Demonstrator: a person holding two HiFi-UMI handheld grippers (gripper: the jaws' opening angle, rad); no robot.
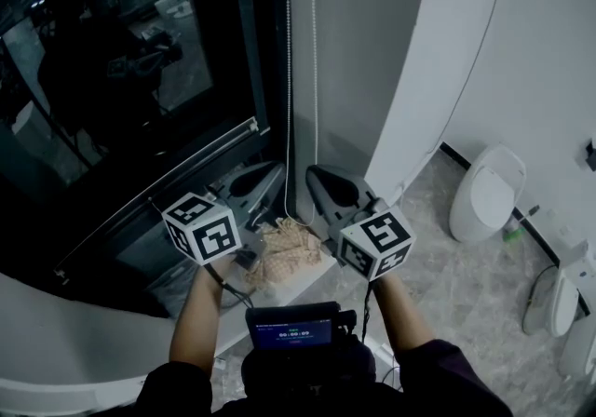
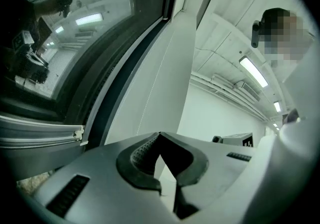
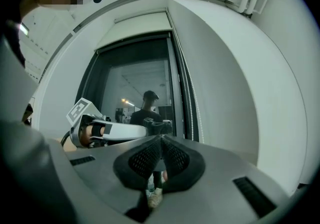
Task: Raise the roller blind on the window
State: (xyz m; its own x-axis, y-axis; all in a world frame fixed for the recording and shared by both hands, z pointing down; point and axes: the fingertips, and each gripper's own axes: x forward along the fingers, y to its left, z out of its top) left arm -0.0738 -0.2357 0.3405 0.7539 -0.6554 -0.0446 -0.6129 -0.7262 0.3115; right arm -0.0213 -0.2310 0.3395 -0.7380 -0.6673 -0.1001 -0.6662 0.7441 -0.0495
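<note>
The tall dark window fills the left of the head view, with a pale rail running aslant across its lower part. A white bead chain hangs in two strands beside the frame, and it also shows in the right gripper view as the chain. My left gripper and right gripper point up side by side below the chain, near its lower end. Both are shut with nothing between the pads, as seen on the left gripper and the right gripper. Neither touches the chain.
A curved white wall panel rises just right of the chain. Crumpled beige material lies on the white ledge under my hands. White sanitary fixtures stand on the stone floor at the right. The glass reflects a person.
</note>
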